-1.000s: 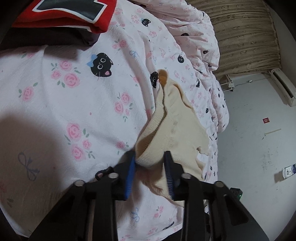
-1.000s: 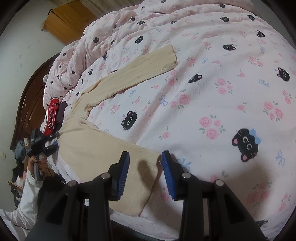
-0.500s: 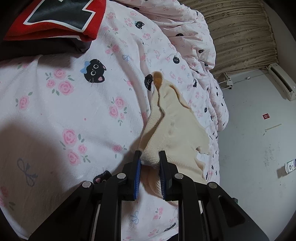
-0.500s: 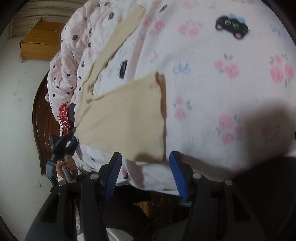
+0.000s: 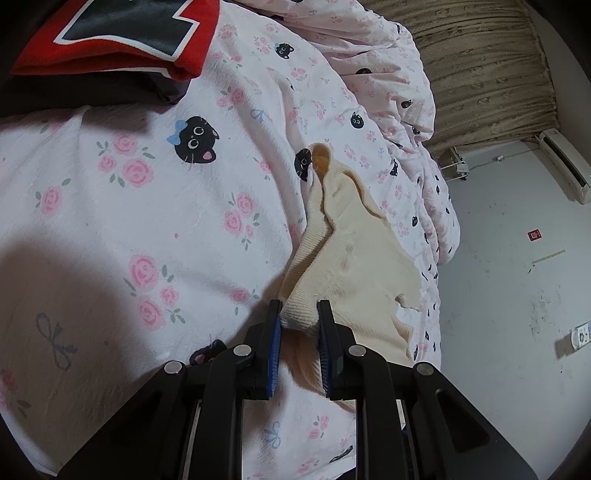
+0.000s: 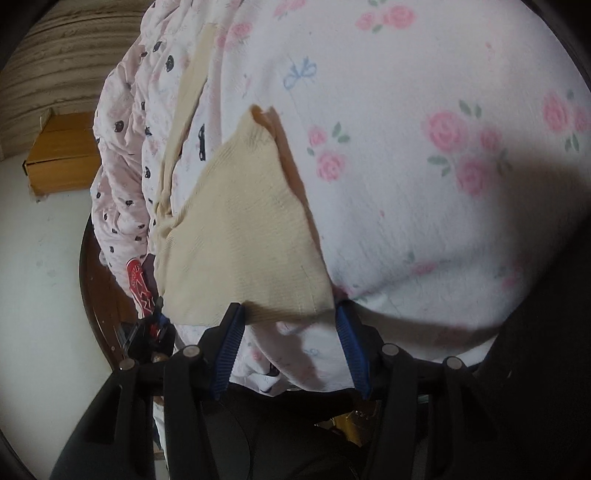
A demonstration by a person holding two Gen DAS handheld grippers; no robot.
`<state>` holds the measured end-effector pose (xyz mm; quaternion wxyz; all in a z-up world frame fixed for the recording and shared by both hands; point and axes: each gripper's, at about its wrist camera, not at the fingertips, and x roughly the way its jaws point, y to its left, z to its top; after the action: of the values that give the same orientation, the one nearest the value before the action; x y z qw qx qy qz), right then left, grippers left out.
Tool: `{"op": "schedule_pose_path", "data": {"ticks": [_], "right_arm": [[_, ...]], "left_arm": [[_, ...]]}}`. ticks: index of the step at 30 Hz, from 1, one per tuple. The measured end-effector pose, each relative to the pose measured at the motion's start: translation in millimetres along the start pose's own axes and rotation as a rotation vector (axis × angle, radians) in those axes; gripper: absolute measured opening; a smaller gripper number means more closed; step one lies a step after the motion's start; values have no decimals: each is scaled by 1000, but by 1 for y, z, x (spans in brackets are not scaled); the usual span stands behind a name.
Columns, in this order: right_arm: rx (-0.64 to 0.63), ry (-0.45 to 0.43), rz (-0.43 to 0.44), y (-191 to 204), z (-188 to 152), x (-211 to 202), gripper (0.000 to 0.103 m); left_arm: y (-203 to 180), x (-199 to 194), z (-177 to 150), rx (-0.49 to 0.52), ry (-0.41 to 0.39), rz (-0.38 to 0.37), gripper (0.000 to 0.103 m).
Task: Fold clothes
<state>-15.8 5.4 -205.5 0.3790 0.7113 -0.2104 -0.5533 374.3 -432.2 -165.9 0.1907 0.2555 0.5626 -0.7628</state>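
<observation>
Pinching the ribbed hem corner of the cream sweater (image 5: 354, 266), the left gripper (image 5: 298, 320) has its blue-padded jaws clenched on a bunched fold of the knit, which fills the narrow gap between them. Ahead of those jaws the sweater rises in a loose ridge across the pink floral bedsheet (image 5: 129, 206), its edge curling open at the far end beside a printed black cat. To the left of the jaws the sheet lies bare under a broad shadow; farther ahead and left, a folded red and black garment (image 5: 122, 33) rests on something dark. Beyond the sweater the rumpled sheet falls away toward a beige curtain (image 5: 480, 62), and to the right a white wall carries an air conditioner (image 5: 563, 166). In the right wrist view, the right gripper (image 6: 288, 314) stands with its jaws spread wide, released, straddling the near edge of the sweater (image 6: 240, 229); the left fingertip touches or sits just under the hem, while the cloth's corner ends just short of the right fingertip. Ahead, the sweater body spreads up the bedsheet (image 6: 424, 147), and a long sleeve runs on toward the far left. Left of the jaws the other gripper shows small and dark near a curved wooden headboard (image 6: 92, 280), with a wooden cabinet (image 6: 62, 155) farther off.
</observation>
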Motion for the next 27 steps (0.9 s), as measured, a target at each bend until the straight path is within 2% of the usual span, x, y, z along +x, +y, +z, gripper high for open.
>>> {"op": "schedule_pose_path", "data": {"ticks": [4, 9, 12, 13, 18, 20, 22, 24, 27], "right_arm": [[49, -33, 19, -6, -4, 6, 53], [150, -105, 121, -21, -9, 1, 53], [194, -131, 174, -27, -7, -3, 51], [195, -138, 180, -27, -7, -4, 47], [163, -169, 184, -21, -4, -16, 43], [149, -179, 178, -17, -2, -21, 39], [123, -183, 174, -11, -1, -26, 28], [98, -174, 171, -5, 0, -26, 22], [78, -155, 149, -2, -1, -24, 22]], "left_arm": [[0, 0, 0, 2, 1, 0, 15], [0, -1, -1, 3, 3, 0, 15], [0, -1, -2, 5, 4, -1, 15], [0, -1, -2, 5, 4, -1, 15], [1, -1, -1, -5, 0, -5, 15], [1, -2, -1, -8, -2, -6, 15], [1, -1, -1, -10, -3, -8, 15], [1, -1, -1, -12, -2, -10, 15], [1, -1, -2, -9, -1, -14, 15]]}}
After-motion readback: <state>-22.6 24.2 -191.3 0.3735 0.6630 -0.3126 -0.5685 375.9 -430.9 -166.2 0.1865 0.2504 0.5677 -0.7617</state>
